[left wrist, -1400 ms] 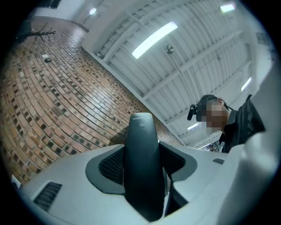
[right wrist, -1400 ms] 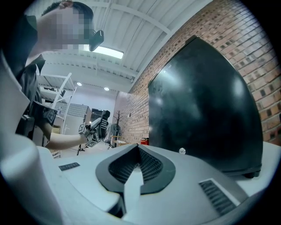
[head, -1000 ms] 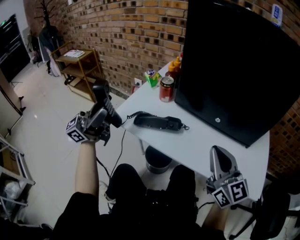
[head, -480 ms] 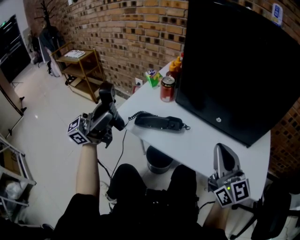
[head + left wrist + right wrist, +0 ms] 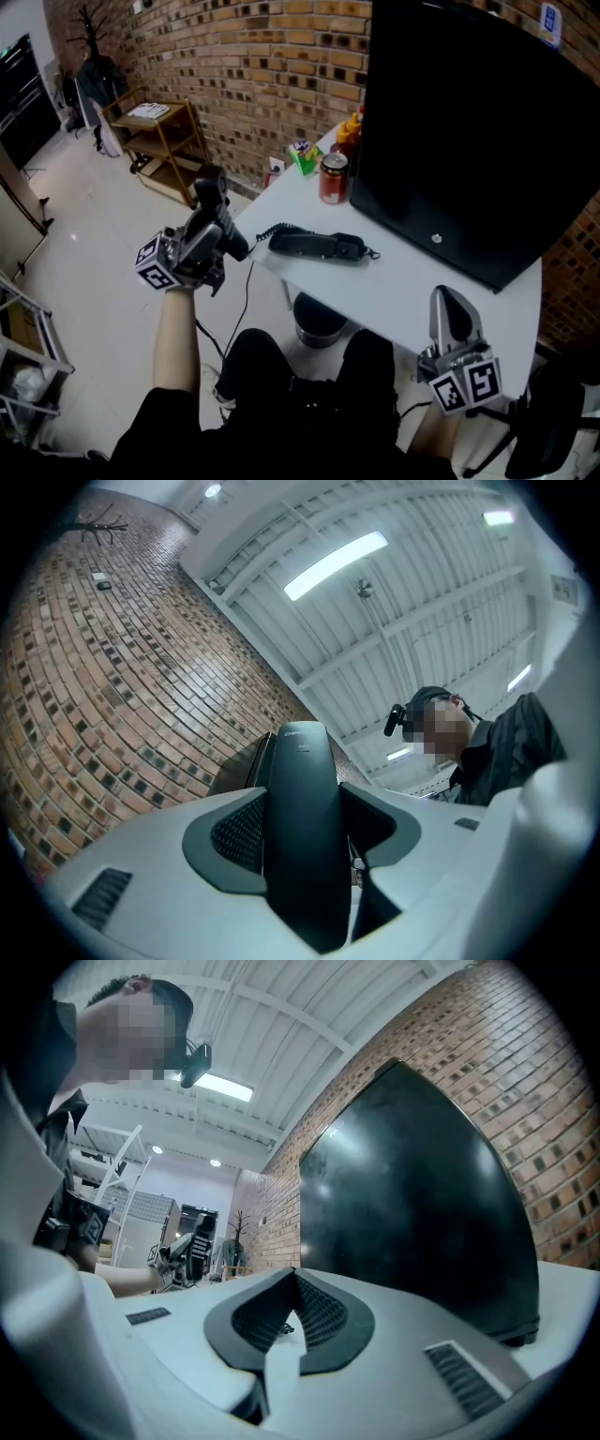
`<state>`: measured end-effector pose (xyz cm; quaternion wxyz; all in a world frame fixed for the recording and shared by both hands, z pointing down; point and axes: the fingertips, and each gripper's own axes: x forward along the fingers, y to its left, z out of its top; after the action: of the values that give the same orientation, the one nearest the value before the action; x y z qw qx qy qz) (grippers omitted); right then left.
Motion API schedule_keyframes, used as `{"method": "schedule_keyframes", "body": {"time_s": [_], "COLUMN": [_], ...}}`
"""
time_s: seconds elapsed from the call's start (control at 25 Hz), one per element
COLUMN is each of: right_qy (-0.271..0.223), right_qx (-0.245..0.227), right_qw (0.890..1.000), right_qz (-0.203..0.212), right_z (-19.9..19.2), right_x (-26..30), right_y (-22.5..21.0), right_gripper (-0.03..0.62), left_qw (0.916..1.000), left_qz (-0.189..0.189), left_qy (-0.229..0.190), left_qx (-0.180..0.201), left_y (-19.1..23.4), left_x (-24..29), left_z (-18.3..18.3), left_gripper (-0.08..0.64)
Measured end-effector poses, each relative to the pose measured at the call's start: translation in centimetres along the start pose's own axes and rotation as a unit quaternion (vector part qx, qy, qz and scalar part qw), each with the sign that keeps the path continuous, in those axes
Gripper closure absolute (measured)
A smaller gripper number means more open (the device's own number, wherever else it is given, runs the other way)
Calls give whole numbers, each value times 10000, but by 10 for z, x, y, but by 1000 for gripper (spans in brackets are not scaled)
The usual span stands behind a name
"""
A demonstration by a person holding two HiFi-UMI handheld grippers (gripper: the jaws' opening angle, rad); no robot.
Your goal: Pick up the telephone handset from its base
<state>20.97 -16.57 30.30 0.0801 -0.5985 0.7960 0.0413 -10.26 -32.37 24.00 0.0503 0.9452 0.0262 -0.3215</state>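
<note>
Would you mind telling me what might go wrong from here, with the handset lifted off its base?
1. The left gripper holds the handset out beyond the table, over the floor; a slip would likely drop it.
2. The coiled cord leaves the base near the table's edge; pulling the handset farther away might drag the base off.

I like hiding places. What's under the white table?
A round dark bin stands under the table, near its front edge, right by the person's knees. The tabletop covers everything farther back, so nothing there can be seen.
</note>
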Motion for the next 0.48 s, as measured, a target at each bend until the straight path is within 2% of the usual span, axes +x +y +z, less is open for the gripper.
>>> {"method": "schedule_keyframes", "body": {"time_s": [0.24, 0.48], "right_qy": [5, 47], "right_qx": [-99, -155], "right_qw": [9999, 9999], "right_qz": [-24, 32], "right_z": [0, -1], "right_x": [2, 1], "right_y": [-1, 3], "right_gripper": [585, 586], "left_qw": [9999, 9998], "left_qz": [-50, 45], "left_qy": [7, 184], "left_qx": [-118, 108], "left_y": [0, -2], "left_x": [1, 3], "left_z": [-2, -4], "left_gripper": [305, 305]}}
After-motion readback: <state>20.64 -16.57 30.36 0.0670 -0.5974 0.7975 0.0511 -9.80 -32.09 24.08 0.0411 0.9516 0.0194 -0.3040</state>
